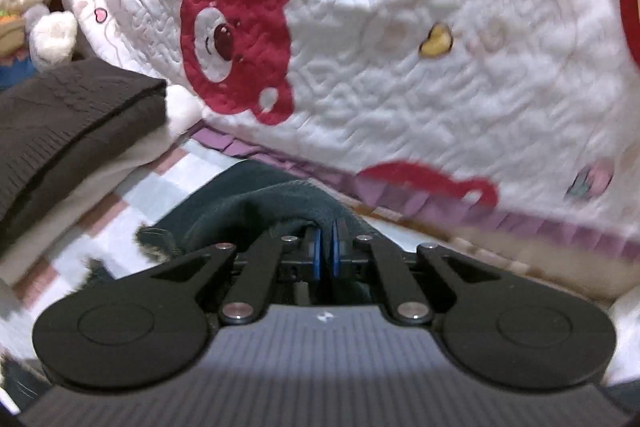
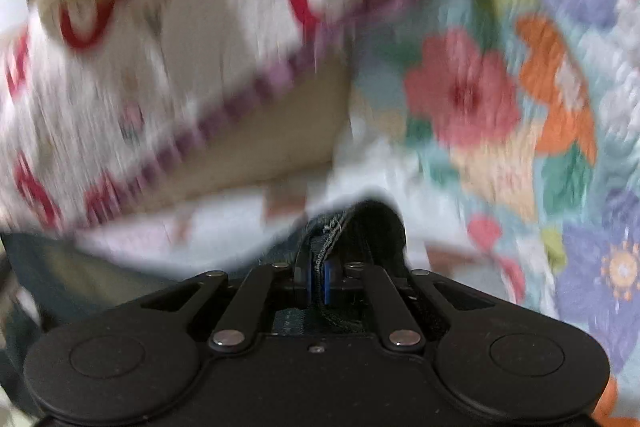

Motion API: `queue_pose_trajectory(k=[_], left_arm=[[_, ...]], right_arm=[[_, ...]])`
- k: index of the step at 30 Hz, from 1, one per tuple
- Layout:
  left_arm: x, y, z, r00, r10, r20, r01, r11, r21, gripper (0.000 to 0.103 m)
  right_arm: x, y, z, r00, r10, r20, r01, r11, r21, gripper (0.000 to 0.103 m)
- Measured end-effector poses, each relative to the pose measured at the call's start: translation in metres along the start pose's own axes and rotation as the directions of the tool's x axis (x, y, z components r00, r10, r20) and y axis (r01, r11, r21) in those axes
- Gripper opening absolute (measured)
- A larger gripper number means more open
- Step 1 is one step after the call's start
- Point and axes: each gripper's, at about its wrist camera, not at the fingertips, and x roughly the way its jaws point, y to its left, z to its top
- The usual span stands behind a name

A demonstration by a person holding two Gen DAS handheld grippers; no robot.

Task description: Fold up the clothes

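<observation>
Both hand-held grippers (image 1: 325, 247) (image 2: 320, 281) clamp dark garment (image 1: 256, 207) (blurred).

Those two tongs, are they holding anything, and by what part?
Both are shut on a dark garment. The left tongs pinch a bunched fold of it. The right tongs clamp its stitched, frayed edge.

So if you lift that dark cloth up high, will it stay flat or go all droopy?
Probably droopy: the dark garment already bunches and sags around the left gripper. Its frayed hem pinched in the right gripper suggests thickish denim, so likely fairly heavy, not slippery.
</observation>
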Motion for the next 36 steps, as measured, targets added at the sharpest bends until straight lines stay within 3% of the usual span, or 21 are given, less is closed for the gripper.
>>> queue_pose_trajectory(k=[4, 6, 8, 10, 13, 15, 20, 22, 23, 25, 27, 28, 30, 31, 33, 34, 36], left_arm=[[-0.023, 0.017, -0.01, 0.998, -0.057, 0.023, 0.058, 0.997, -0.042, 0.006], [-0.025, 0.026, -0.021, 0.997, -0.073, -0.007, 0.073, 0.996, -0.05, 0.006], [-0.014, 0.028, -0.038, 0.994, -0.062, -0.086, 0.06, 0.998, -0.024, 0.007], [-0.001, 0.026, -0.059, 0.986, -0.029, -0.165, 0.03, 1.0, 0.006, 0.006], [0.016, 0.029, -0.086, 0.967, 0.02, -0.255, -0.01, 0.999, 0.038, 0.006], [0.02, 0.035, -0.094, 0.965, 0.028, -0.26, -0.018, 0.999, 0.041, 0.005], [0.019, 0.05, -0.087, 0.966, -0.029, -0.258, 0.027, 1.0, -0.01, 0.006], [0.011, 0.053, -0.083, 0.963, -0.041, -0.266, 0.032, 0.999, -0.038, 0.006], [0.007, 0.056, -0.081, 0.959, -0.044, -0.28, 0.028, 0.998, -0.059, 0.006], [0.013, 0.064, -0.084, 0.927, -0.03, -0.373, 0.004, 0.998, -0.07, 0.009], [0.02, 0.073, -0.087, 0.883, -0.016, -0.47, -0.022, 0.997, -0.076, 0.013], [0.02, 0.071, -0.087, 0.874, -0.01, -0.485, -0.015, 0.999, -0.049, 0.014], [0.014, 0.064, -0.083, 0.874, 0.011, -0.485, 0.006, 0.999, 0.034, 0.014], [0.009, 0.057, -0.079, 0.887, 0.031, -0.46, 0.016, 0.995, 0.098, 0.017], [0.0, 0.049, -0.071, 0.908, 0.05, -0.417, 0.023, 0.985, 0.168, 0.021], [-0.005, 0.045, -0.067, 0.917, 0.058, -0.395, 0.025, 0.98, 0.2, 0.024], [-0.013, 0.043, -0.058, 0.932, 0.062, -0.357, 0.025, 0.972, 0.232, 0.026]], right_arm=[[-0.043, 0.008, 0.039, 0.98, 0.002, 0.199, -0.007, 1.0, 0.027, 0.006], [-0.052, -0.002, 0.048, 0.971, -0.012, 0.24, -0.001, 0.999, 0.055, 0.006], [-0.041, -0.02, 0.042, 0.978, -0.062, 0.199, 0.044, 0.995, 0.092, 0.006], [-0.02, -0.037, 0.023, 0.987, -0.123, 0.103, 0.106, 0.982, 0.156, 0.006], [-0.003, -0.04, 0.003, 0.991, -0.135, 0.008, 0.131, 0.975, 0.179, 0.006], [0.005, -0.034, -0.004, 0.99, -0.141, -0.024, 0.143, 0.979, 0.147, 0.006], [-0.003, -0.007, 0.004, 0.988, -0.15, -0.031, 0.15, 0.989, -0.007, 0.006], [-0.022, -0.001, 0.007, 0.99, -0.059, -0.126, 0.059, 0.998, -0.005, 0.006], [-0.029, 0.003, 0.003, 0.969, -0.011, -0.246, 0.009, 1.0, -0.008, 0.007], [-0.039, 0.011, -0.019, 0.894, -0.012, -0.448, -0.031, 0.996, -0.087, 0.006], [-0.041, 0.004, -0.038, 0.852, -0.052, -0.52, -0.015, 0.992, -0.124, 0.008], [-0.042, 0.0, -0.048, 0.833, -0.074, -0.548, -0.005, 0.99, -0.141, 0.009], [-0.049, -0.018, -0.039, 0.867, -0.041, -0.497, 0.032, 0.999, -0.027, 0.016], [-0.053, -0.027, -0.033, 0.887, -0.024, -0.462, 0.047, 0.998, 0.039, 0.018], [-0.06, -0.042, -0.014, 0.925, 0.07, -0.373, 0.003, 0.982, 0.19, 0.054], [-0.056, -0.045, -0.005, 0.933, 0.098, -0.346, -0.017, 0.973, 0.229, 0.061], [-0.044, -0.052, 0.014, 0.943, 0.143, -0.302, -0.053, 0.957, 0.286, 0.065]])
